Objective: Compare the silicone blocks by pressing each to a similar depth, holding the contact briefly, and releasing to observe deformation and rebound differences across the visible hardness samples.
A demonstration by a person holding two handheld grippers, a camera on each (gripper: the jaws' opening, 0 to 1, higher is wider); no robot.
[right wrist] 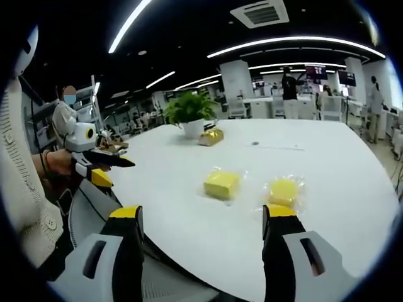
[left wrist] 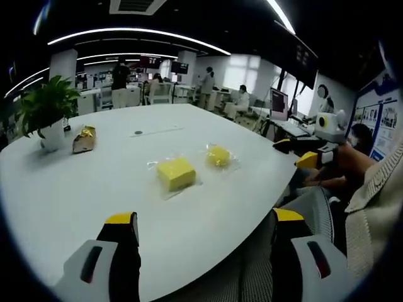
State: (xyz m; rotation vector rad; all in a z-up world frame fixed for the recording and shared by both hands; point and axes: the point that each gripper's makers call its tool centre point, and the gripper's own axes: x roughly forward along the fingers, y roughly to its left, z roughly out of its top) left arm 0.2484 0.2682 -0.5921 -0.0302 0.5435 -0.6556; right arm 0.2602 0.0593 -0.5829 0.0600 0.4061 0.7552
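Note:
Two yellow silicone blocks in clear wrappers lie on the white table [left wrist: 75, 189]. In the left gripper view the square block [left wrist: 175, 173] sits ahead of my left gripper [left wrist: 205, 218], and the rounder block [left wrist: 218, 156] lies just beyond it to the right. My left gripper is open and holds nothing, well short of both blocks. The right gripper view has the square block [right wrist: 221, 184] left of the rounder block [right wrist: 283, 190]. My right gripper [right wrist: 203, 212] is open too, near the table edge. Each gripper appears in the other's view: right gripper [left wrist: 306, 154], left gripper [right wrist: 101, 165].
A potted plant [left wrist: 47, 110] [right wrist: 189, 110] and a gold packet [left wrist: 84, 139] [right wrist: 211, 135] stand at the table's far side. A grey mesh chair [left wrist: 312, 211] [right wrist: 94, 207] is at the near edge. People stand among desks in the background.

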